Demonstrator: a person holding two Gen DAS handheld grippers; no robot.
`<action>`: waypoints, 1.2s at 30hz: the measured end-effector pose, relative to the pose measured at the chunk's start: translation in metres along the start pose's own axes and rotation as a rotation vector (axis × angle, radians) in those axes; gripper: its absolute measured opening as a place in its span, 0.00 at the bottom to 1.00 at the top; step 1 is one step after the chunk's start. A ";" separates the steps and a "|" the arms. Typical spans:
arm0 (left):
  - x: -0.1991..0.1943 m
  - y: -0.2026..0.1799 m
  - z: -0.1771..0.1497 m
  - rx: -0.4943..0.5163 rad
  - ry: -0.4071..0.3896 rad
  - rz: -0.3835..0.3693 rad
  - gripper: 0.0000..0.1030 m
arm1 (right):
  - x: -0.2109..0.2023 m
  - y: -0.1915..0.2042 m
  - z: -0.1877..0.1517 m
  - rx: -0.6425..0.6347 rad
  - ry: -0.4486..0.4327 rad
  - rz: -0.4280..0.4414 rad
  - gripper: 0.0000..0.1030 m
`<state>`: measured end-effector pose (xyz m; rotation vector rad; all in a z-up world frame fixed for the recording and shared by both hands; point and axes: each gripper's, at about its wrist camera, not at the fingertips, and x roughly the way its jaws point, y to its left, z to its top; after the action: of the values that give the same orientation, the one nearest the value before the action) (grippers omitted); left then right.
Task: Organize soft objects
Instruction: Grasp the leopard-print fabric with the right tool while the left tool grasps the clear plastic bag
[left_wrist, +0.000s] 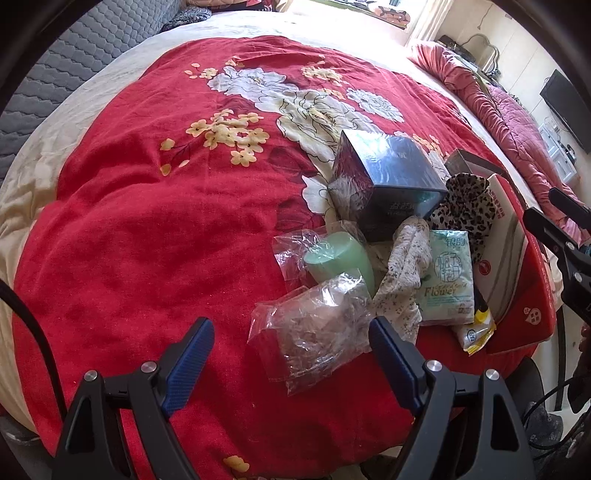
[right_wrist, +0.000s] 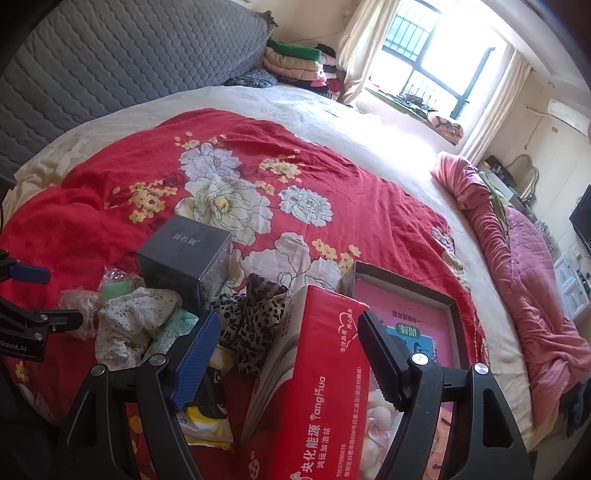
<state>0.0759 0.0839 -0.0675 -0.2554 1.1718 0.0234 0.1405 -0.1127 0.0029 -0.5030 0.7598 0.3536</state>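
On a bed spread with a red floral quilt (left_wrist: 147, 229), soft goods lie heaped beside a red carton (right_wrist: 317, 369), where the left tool (left_wrist: 291, 354) hangs wide-jawed and empty over a crinkled plastic bag (left_wrist: 314, 325), ready to start sorting, and the right tool (right_wrist: 288, 354) gapes astride the carton.

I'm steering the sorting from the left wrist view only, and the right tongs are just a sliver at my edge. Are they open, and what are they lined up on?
Observer: The right tongs stand open. The red carton shows between their fingers, with a clear gap beside the blue pad.
Operator: Anything in the dark-rimmed box behind that carton?
Observer: The dark-rimmed box is open-topped, and a pink printed cover lies in it.
Operator: Any soft things out of my sight?
Observer: A stack of folded clothes sits between the headboard and the window.
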 end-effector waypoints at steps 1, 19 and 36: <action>0.002 0.000 0.000 -0.003 0.004 -0.013 0.83 | 0.002 0.000 0.000 0.000 0.002 -0.002 0.75; 0.021 0.003 0.000 -0.030 0.015 -0.049 0.83 | 0.073 0.031 0.023 -0.268 0.119 -0.043 0.75; 0.029 0.023 0.004 -0.121 0.009 -0.115 0.77 | 0.072 0.023 0.018 -0.145 0.092 0.017 0.06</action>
<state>0.0876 0.1037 -0.0969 -0.4291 1.1647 -0.0077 0.1881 -0.0755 -0.0452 -0.6533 0.8312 0.4057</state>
